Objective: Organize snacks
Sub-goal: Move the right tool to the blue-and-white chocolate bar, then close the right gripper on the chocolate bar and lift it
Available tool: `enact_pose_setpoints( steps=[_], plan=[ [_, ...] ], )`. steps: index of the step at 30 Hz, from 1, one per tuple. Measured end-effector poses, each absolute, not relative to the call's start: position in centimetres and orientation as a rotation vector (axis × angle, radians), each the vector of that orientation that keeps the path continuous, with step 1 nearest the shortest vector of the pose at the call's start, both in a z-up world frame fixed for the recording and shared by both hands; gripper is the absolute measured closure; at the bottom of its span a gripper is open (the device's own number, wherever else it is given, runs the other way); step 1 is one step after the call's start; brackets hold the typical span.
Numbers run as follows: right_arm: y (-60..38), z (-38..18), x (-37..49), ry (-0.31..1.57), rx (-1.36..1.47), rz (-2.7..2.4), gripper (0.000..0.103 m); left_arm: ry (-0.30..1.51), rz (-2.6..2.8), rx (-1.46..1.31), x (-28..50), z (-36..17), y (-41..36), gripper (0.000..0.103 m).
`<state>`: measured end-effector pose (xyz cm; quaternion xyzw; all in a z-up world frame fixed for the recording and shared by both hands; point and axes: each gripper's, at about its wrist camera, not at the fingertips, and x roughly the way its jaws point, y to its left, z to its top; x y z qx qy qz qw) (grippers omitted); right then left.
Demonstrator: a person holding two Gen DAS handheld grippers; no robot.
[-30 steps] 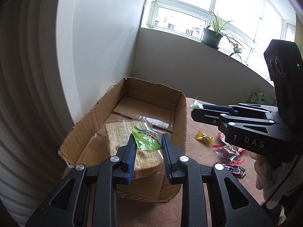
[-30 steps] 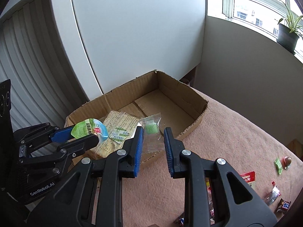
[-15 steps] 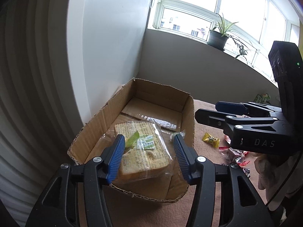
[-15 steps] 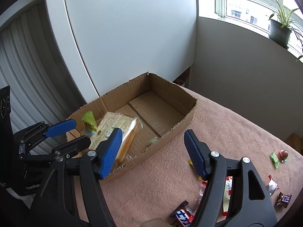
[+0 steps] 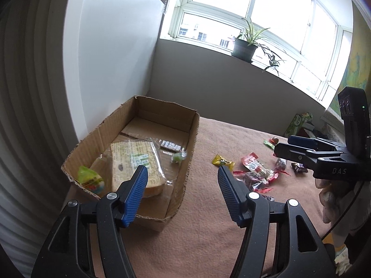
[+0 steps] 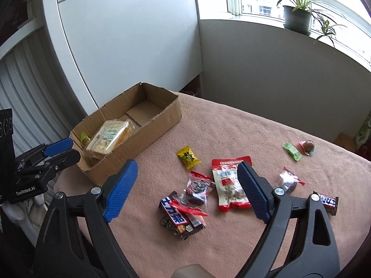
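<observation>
An open cardboard box stands at the table's left. In it lie a wrapped bread slice, a green jelly cup, a small green candy and a clear packet. My left gripper is open and empty, just over the box's near right corner. My right gripper is open and empty above loose snacks: a red packet, a Snickers bar, a yellow candy.
More snacks lie on the pink tablecloth: a green candy, a brown ball, a second Snickers bar. A white cabinet stands behind the box. A potted plant sits on the windowsill.
Both grippers opened and dropped their items into the box: the jelly cup from the left, a clear packet from the right. Both then pulled back, the right one swinging over the loose snacks.
</observation>
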<state>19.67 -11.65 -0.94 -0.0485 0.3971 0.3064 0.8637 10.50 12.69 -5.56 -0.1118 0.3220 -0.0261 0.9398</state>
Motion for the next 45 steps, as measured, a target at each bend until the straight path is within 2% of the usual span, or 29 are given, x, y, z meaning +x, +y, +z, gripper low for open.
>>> enact_pose_setpoints(
  steps=[24, 28, 31, 45],
  plan=[
    [-34.6, -5.7, 22.1, 0.929, 0.166, 0.393, 0.014, 0.844, -0.292, -0.215, 9.9, -10.4, -0.5, 0.040],
    [-35.6, -6.3, 25.0, 0.959, 0.181, 0.419, 0.031, 0.854, -0.296, -0.220, 10.4, -10.7, -1.3, 0.040],
    [-35.8, -7.5, 27.5, 1.004, 0.204, 0.427, 0.039, 0.866, -0.290, -0.220, 11.0, -11.0, -1.8, 0.040],
    [-34.9, -12.2, 33.2, 1.153, 0.252, 0.503, 0.041, 0.905, -0.263, -0.235, 13.5, -12.1, -1.0, 0.040]
  ],
)
